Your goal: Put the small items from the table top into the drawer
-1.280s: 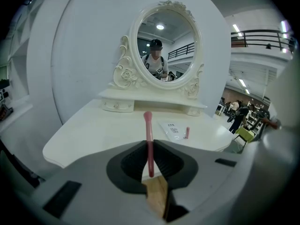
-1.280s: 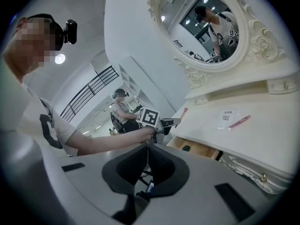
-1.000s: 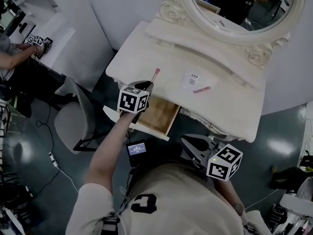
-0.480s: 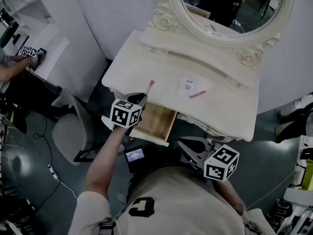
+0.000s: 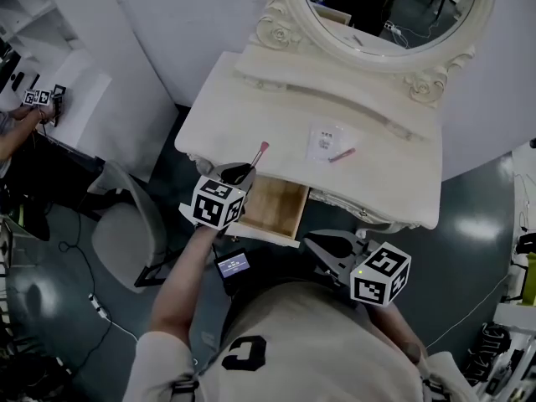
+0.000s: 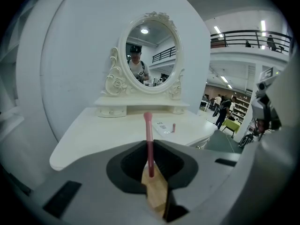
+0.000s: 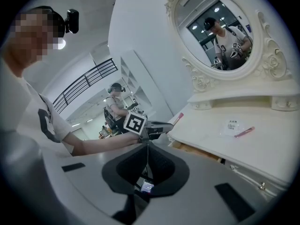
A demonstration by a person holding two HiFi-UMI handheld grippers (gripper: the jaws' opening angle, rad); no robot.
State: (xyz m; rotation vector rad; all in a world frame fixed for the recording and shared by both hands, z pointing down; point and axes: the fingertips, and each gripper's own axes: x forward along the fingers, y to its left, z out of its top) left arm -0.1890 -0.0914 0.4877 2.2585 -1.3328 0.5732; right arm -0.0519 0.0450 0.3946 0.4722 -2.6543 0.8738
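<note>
Currently my left gripper (image 5: pixel 241 172) is clamped on the pink brush (image 5: pixel 260 152), whose head is tilted up over the front edge of the table (image 5: pixel 394 178), just beside the open drawer (image 5: pixel 272 208). My right gripper (image 5: pixel 322 243) has its jaws together and empty, near my torso. A packet (image 5: pixel 325 141) and a pink stick (image 5: pixel 342 154) lie on the tabletop.

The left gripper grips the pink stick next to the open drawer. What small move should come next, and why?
Probably lower the left gripper toward the open drawer, ready to release. Its jaws are closed on the pink stick, and the left gripper view shows the drawer's wooden bottom just below them. The stick's tip points up over the table edge, so it likely needs to come down first.
</note>
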